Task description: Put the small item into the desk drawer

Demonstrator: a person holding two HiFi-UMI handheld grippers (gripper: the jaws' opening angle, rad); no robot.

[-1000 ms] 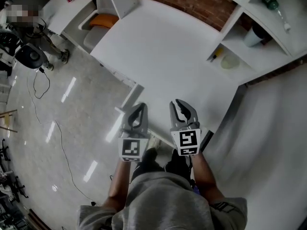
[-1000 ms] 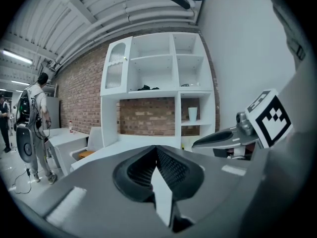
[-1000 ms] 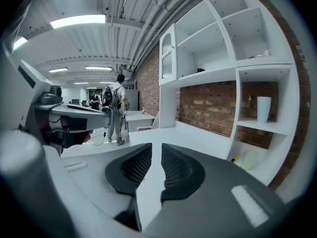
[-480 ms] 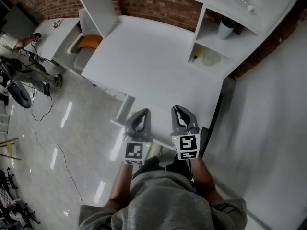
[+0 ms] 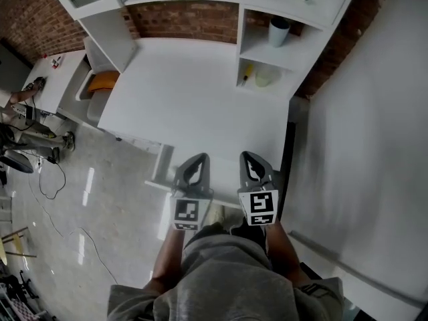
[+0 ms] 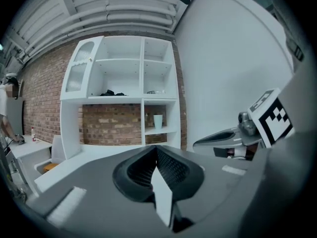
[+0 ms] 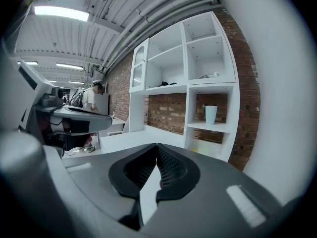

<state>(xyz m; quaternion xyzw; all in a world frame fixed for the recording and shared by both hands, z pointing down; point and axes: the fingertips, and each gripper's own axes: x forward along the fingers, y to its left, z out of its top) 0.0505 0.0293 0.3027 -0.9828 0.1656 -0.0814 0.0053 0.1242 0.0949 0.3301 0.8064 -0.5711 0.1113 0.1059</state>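
**Reach relation: item to jaws**

1. The small yellow item [image 5: 247,72] is lying in the lower cubby of the shelf unit [image 5: 273,53], at the far right of the desk [image 5: 194,92]. A pale rounded object [image 5: 265,77] is sitting just to its right, and a cup [image 5: 279,31] is standing in the cubby above.
2. Both grippers are hovering side by side over the near edge of the desk, well apart from the item and pointing toward the far side.
3. The left gripper [image 5: 196,166] is holding its jaws together with nothing between them.
4. The right gripper [image 5: 256,162] has just been closing its jaws. They are now meeting, also with nothing between them.
5. The item is lying almost straight ahead of the right gripper, and far and to the right of the left gripper. The right gripper is therefore judged the nearer one for the pick.
6. The item's long axis appears to be running roughly far to near. It is too small to confirm this.
7. No view is showing the drawer plainly. A pale panel [image 5: 162,164] is projecting at the near-left desk edge, just left of the left gripper, and may belong to it.
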